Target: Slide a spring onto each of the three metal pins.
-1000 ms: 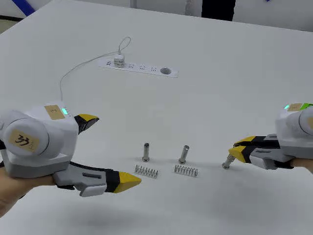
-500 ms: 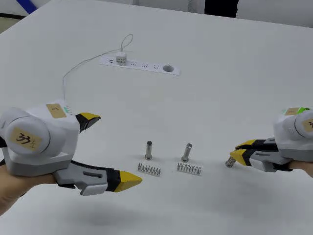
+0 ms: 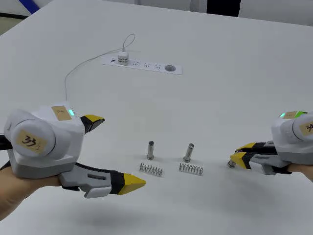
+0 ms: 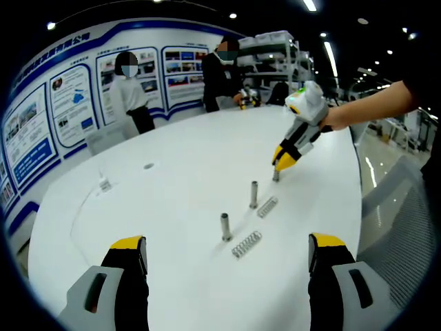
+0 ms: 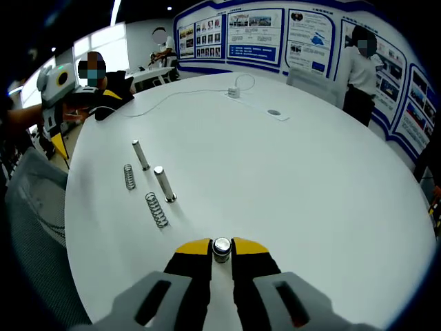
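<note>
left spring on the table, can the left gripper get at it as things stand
Probably yes. The left gripper is open, and the left spring lies free on the table ahead of its jaws, nothing between; a pin stands just behind it.

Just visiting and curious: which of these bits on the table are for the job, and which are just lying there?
For the job: standing pins, loose springs, third pin in right claw.
Lying about: power strip, charger, cable.
</note>
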